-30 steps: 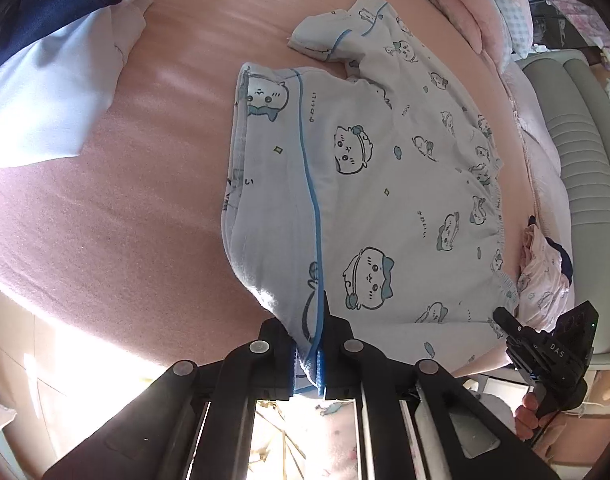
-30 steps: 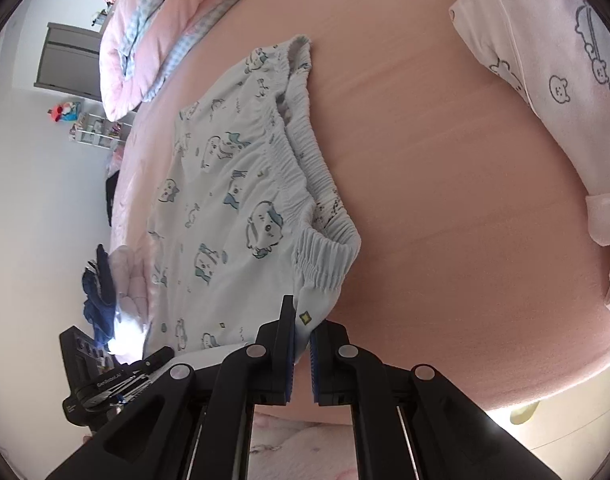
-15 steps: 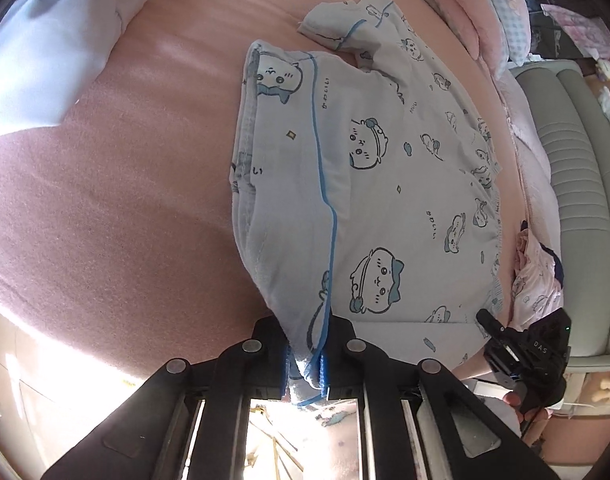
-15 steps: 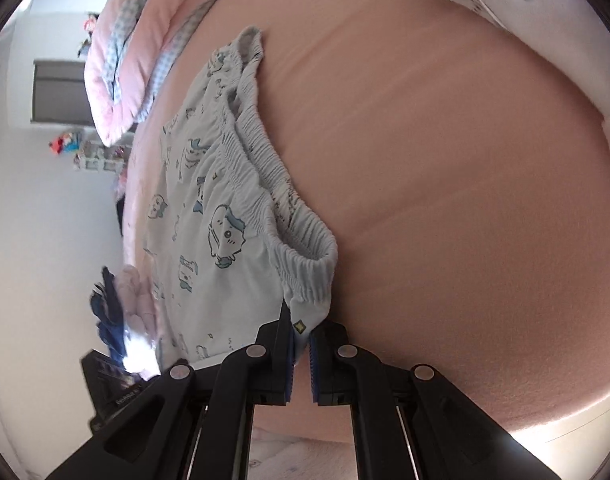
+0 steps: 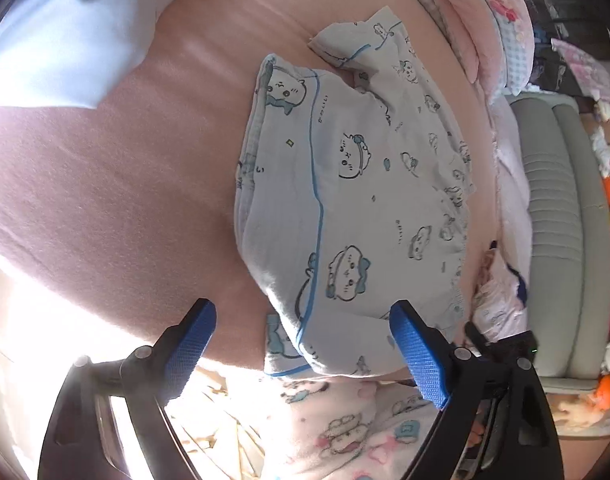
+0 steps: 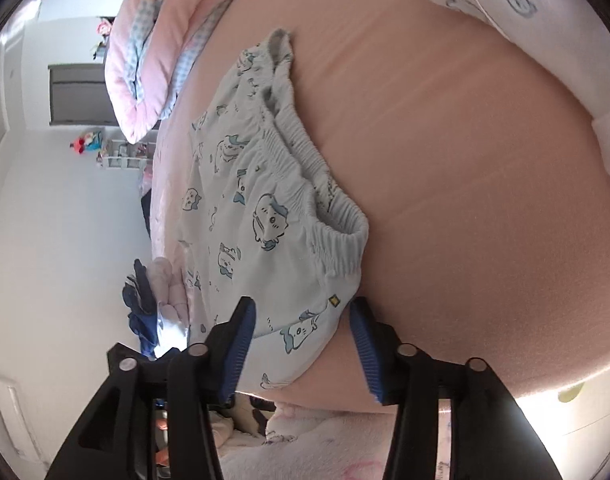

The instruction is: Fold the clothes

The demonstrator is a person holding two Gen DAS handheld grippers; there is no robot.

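fingers (image 5: pixel 193 340) of the left gripper (image 5: pixel 303 340) spread wide, jaws just opened, blue pads clear of the cloth on both sides. between them, untouched, the hem corner of the pale blue pyjama shorts (image 5: pixel 357 200) with its blue piping. fingers (image 6: pixel 241 344) of the right gripper (image 6: pixel 303 340) likewise parted, jaws just opened, the elastic-waistband corner of the shorts (image 6: pixel 265 240) lying loose in the gap, no pad pressing on it. shorts spread flat on the pink bedsheet (image 5: pixel 105 200), near edge at the bed's near side, one leg end turned over at the far end. up and left of the shorts, well apart, a light blue garment (image 5: pixel 65 40). beyond the shorts, a pink and checked quilt (image 5: pixel 501 20) along the far side of the bed. in the right wrist view, to the right of the shorts and well apart, a white printed garment (image 6: pixel 525 4) on the same sheet.
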